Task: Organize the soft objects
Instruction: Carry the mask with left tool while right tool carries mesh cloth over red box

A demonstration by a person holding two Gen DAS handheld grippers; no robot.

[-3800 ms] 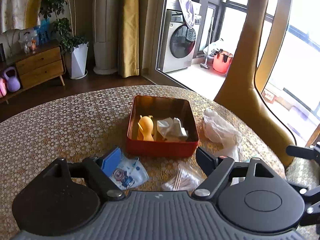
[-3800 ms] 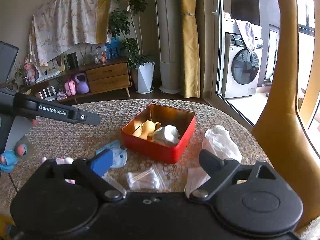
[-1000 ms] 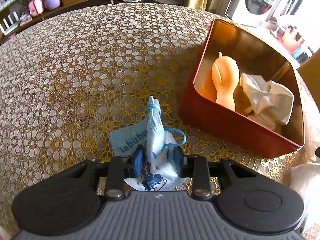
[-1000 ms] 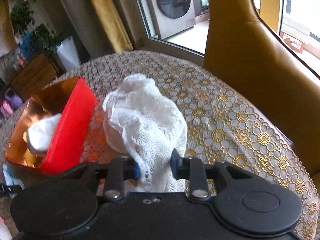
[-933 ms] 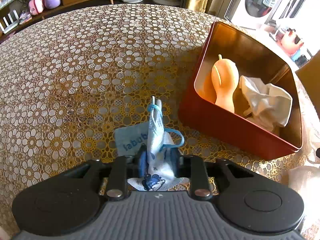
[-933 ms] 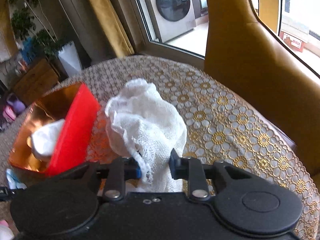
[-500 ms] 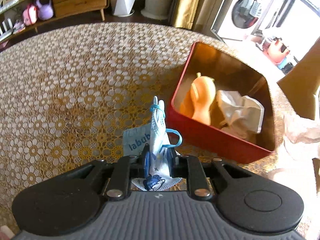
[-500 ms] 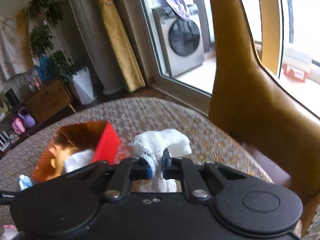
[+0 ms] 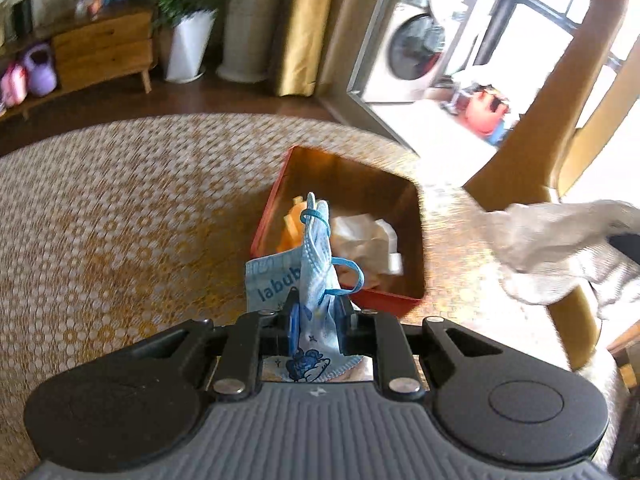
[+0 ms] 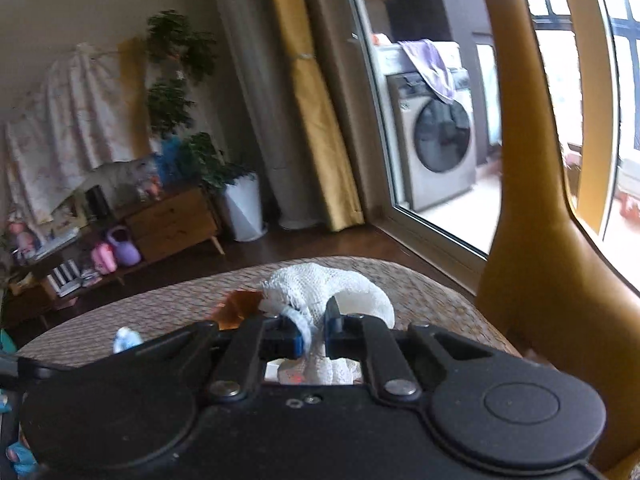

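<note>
Grippers raised above table (image 9: pixel 120 220): left gripper (image 9: pixel 316 312) pinches face mask (image 9: pixel 318 264); right gripper (image 10: pixel 314 330) pinches white gauze (image 10: pixel 320 284).

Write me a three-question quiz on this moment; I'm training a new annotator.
1. True or false: the left gripper is shut on the blue face mask.
2. What does the right gripper hold: A) white gauze cloth B) a sponge C) nothing?
3. Fill in: an orange toy lies inside the red ____.

Key: 1 true; 2 A; 3 box.
</note>
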